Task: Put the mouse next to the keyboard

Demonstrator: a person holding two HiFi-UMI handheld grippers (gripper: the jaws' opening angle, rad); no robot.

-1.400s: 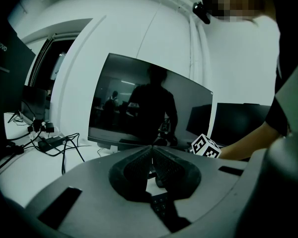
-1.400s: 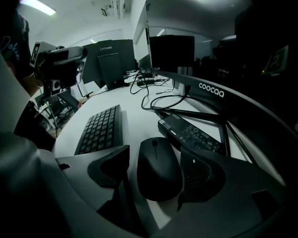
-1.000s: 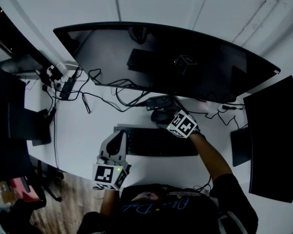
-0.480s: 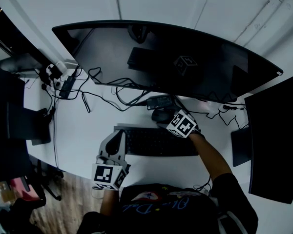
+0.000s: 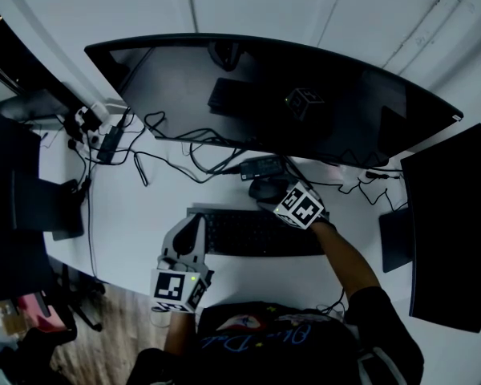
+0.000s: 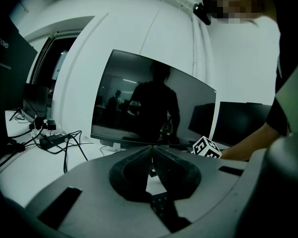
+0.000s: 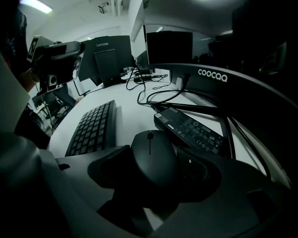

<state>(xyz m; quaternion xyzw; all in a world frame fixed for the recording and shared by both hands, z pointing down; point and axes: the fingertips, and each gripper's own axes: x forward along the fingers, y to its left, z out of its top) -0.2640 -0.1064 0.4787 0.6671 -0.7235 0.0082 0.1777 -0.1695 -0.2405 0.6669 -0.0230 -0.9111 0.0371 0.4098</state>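
A black mouse (image 5: 264, 189) lies on the white desk just behind the right end of the black keyboard (image 5: 256, 233). My right gripper (image 5: 268, 198) reaches to it from the right. In the right gripper view the mouse (image 7: 150, 154) sits between the two pads, which press its sides, with the keyboard (image 7: 92, 128) to its left. My left gripper (image 5: 194, 220) hovers over the keyboard's left end. Its jaws meet at the tips in the left gripper view (image 6: 150, 150), with nothing held.
A black power brick (image 5: 262, 168) lies just behind the mouse, among tangled cables (image 5: 184, 147). A wide curved monitor (image 5: 289, 95) spans the back of the desk. A second monitor (image 5: 449, 231) stands at the right, and a dark computer case (image 5: 16, 207) at the left edge.
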